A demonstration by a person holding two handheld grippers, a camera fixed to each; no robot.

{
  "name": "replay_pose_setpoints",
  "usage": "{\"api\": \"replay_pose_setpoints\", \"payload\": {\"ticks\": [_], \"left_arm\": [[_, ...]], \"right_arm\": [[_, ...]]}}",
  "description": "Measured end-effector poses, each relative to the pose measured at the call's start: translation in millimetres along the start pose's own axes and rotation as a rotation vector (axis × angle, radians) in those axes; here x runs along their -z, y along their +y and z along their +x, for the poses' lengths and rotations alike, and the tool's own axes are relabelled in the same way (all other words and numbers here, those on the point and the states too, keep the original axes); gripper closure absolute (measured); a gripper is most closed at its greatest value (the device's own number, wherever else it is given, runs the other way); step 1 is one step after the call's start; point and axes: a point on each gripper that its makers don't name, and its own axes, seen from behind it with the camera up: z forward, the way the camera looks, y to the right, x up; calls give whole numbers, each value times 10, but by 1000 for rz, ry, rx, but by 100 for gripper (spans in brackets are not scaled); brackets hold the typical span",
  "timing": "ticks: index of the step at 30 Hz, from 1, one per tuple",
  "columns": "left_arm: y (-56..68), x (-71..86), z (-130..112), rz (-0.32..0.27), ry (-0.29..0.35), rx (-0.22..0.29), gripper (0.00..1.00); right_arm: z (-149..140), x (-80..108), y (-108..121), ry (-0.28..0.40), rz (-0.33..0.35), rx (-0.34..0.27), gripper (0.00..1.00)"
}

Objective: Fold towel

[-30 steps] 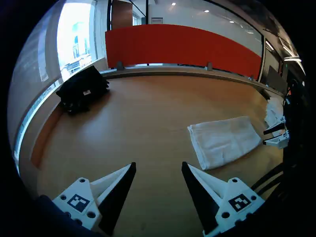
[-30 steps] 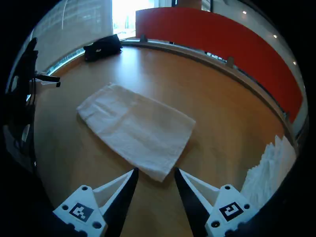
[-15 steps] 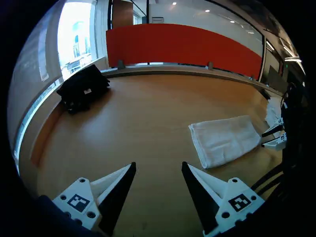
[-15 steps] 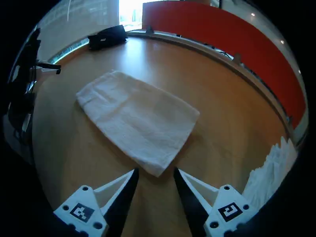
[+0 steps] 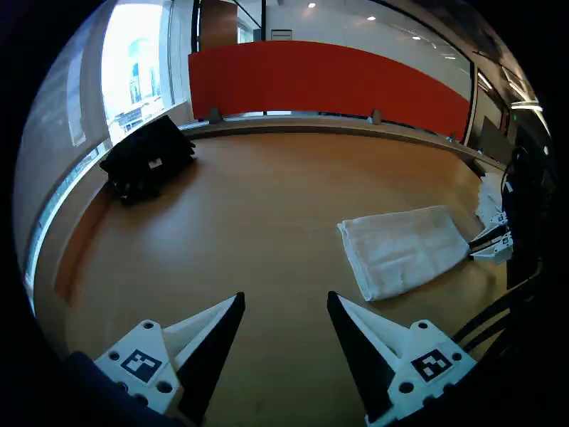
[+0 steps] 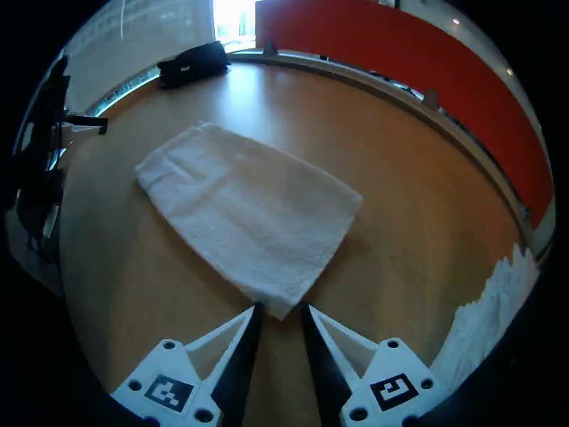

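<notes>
Progress check on the towel fold: the towel lies flat on the wooden worktop as a tidy rectangle. The doubled-looking edge makes me think at least one fold is already in it, but I can't swear to that. Nothing is lifted, so whatever fold comes next hasn't started.

The right tool is down at 6 o'clock in the right gripper view. Its jaws are drawn narrow, with the towel's near corner poking right in between them. There's a sliver of gap showing, so I honestly can't tell if it's biting the cloth or just framing it.

The left tool is spread wide and holds nothing, over bare wood. From there the towel sits out around 3 o'clock, well apart from it.

What's left, I'd guess: get a real pinch on that corner, probably bring the left tool to another corner, then carry that end over and lay it flat.

Other things around: a black bag at 10 o'clock, and a pile of white cloth at 4 o'clock in the right gripper view.
</notes>
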Motion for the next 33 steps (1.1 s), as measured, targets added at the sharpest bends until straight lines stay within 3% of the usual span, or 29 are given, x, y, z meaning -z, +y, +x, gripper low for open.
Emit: {"api": "replay_pose_setpoints", "payload": {"ticks": [9,21,33], "left_arm": [[-17,0,-25,2,-4,4,15],[-44,5,-41,2,-7,7,15],[-82,43,4,8,4,17,15]], "right_arm": [[14,-18,-24,11,3,-20,96],[187,79,-84,52,7,-14,97],[850,320,-215,134,19,90,97]]}}
